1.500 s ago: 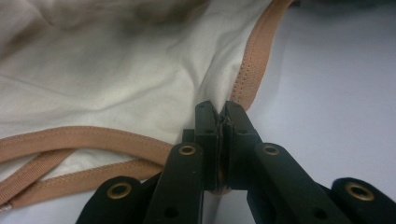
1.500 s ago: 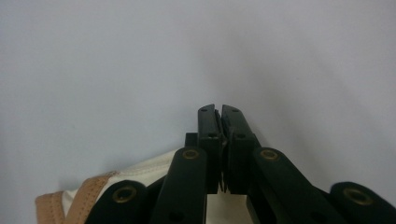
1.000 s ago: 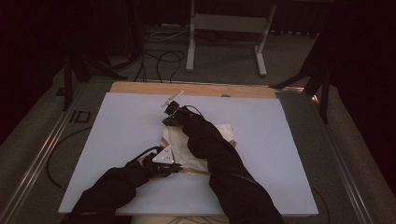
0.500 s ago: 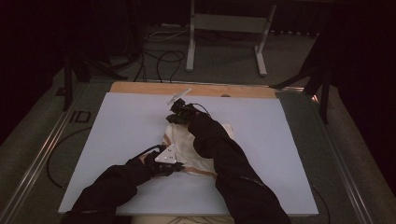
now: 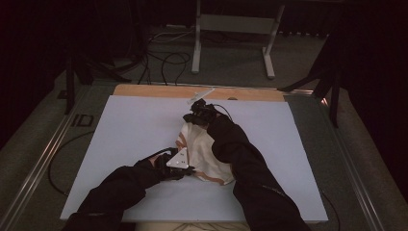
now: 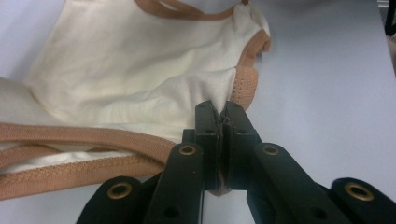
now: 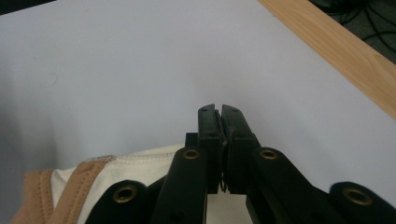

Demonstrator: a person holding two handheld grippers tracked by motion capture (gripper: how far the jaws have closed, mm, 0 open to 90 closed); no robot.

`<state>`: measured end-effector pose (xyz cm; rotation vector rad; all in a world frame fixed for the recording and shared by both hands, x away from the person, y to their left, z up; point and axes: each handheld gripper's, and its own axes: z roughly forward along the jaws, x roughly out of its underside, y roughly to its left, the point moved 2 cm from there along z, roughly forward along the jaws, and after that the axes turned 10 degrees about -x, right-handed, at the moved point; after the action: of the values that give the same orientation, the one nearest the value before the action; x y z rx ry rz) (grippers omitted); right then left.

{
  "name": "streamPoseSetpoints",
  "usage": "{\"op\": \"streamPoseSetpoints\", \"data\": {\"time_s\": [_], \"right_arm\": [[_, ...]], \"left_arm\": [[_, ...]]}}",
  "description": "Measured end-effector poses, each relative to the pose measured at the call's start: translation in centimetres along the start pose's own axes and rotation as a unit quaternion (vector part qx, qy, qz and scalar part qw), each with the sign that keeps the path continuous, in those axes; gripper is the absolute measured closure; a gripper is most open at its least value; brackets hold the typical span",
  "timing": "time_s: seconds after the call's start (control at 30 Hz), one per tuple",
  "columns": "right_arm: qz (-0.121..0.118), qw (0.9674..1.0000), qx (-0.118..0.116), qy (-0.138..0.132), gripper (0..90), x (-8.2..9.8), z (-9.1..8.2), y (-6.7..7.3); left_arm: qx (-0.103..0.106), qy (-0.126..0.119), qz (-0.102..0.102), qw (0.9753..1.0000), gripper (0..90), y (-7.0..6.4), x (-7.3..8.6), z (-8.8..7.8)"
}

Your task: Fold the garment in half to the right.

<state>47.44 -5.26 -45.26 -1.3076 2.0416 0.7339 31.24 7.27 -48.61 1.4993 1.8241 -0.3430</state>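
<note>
since a second ago the right tool (image 5: 196,111) has carried its pinched garment (image 5: 204,156) edge farther up the table (image 5: 125,125) toward the wooden strip (image 5: 144,90); left tool (image 6: 220,122) clamps the tan hem, cables (image 5: 166,62) beyond

Pale lilac table (image 5: 130,144) with wooden far edge (image 5: 144,90); cream, tan-trimmed garment (image 5: 204,154) on it
</note>
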Motion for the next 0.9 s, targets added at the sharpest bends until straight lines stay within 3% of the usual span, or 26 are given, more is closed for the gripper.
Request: {"op": "streamPoseSetpoints", "data": {"time_s": [0.37,0.9], "right_arm": [[0.017,0.9996,0.019,-0.014,88.4,2.0,-3.2,-1.0],[0.040,0.9980,0.038,-0.030,88.3,4.7,-6.2,-2.7]], "left_arm": [[0.002,-0.004,0.021,0.9998,87.2,-0.3,-1.8,1.0],[0.014,-0.008,0.040,0.9991,87.1,-0.6,-4.2,2.9]]}}
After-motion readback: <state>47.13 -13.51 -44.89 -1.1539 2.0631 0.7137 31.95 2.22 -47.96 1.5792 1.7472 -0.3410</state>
